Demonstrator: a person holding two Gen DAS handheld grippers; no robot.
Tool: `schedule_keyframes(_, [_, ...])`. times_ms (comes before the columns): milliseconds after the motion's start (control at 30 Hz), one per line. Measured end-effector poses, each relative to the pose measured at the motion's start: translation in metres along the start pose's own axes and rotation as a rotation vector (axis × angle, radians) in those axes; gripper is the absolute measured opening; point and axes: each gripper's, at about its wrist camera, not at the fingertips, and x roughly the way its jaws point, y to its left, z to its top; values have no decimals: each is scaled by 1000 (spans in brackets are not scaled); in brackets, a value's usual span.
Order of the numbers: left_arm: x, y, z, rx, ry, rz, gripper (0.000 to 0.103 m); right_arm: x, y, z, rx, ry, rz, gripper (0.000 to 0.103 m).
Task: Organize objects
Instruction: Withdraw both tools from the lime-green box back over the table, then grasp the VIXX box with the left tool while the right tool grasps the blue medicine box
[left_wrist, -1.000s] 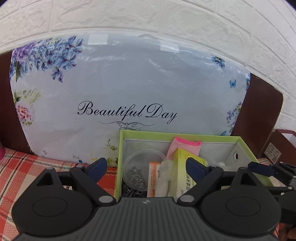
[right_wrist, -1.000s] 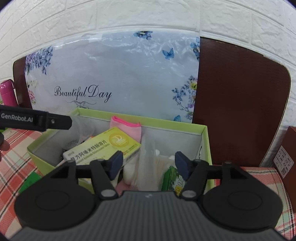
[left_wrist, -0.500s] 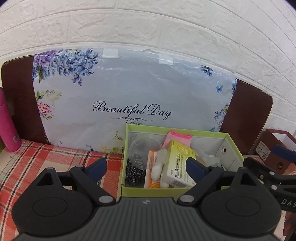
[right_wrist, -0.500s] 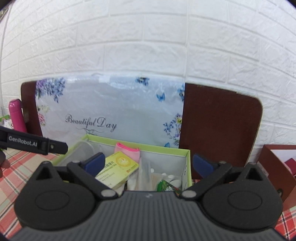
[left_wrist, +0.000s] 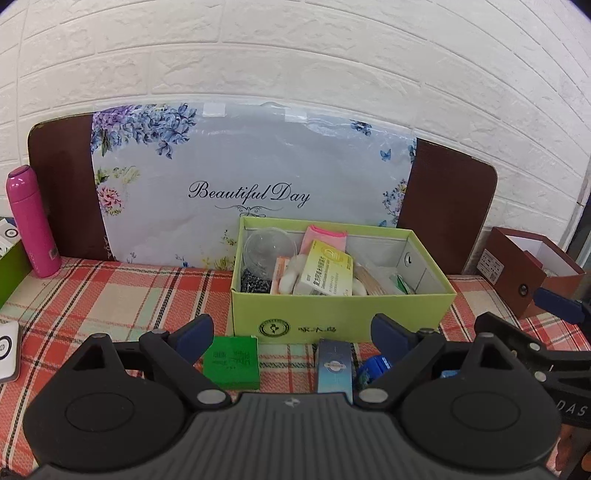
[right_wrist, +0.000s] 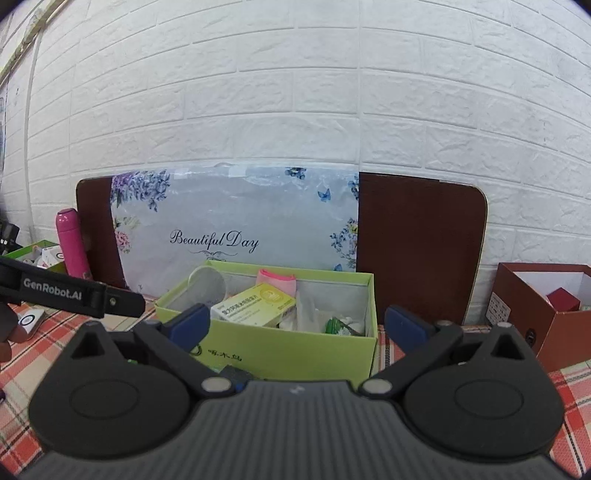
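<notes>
Showing both grippers spread wide and empty before the green box: the blue carton, long axis pointing at the box, lies just beyond the left gripper, nearer than the right gripper.

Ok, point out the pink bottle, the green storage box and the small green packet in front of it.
pink bottle (left_wrist: 32, 225): left wrist view, mid body.
green storage box (left_wrist: 343, 314): left wrist view, front wall.
small green packet (left_wrist: 232, 362): left wrist view, top face.

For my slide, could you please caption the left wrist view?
Open left gripper facing a filled light-green box on plaid tablecloth.
</notes>
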Motion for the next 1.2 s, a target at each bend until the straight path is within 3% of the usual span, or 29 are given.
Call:
schedule_keyframes(433, [-6, -6, -63, -32, 89, -35, 95, -34, 2, -65, 22, 101, -20, 103])
schedule_keyframes(633, [14, -9, -83, -35, 144, -55, 95, -39, -4, -88, 70, 153, -20, 103])
schedule_keyframes(767, [40, -18, -87, -33, 174, -86, 90, -40, -9, -98, 84, 182, -32, 103])
schedule_keyframes(967, [79, -27, -90, 27, 238, -79, 71, -35, -17, -103, 55, 205, -33, 103])
schedule_keyframes(1067, [85, -21, -91, 20, 253, -95, 43, -23, -23, -106, 52, 223, -45, 103])
schedule_keyframes(1200, [75, -16, -93, 24, 262, -134, 43, 9, -33, -109, 45, 255, -42, 103])
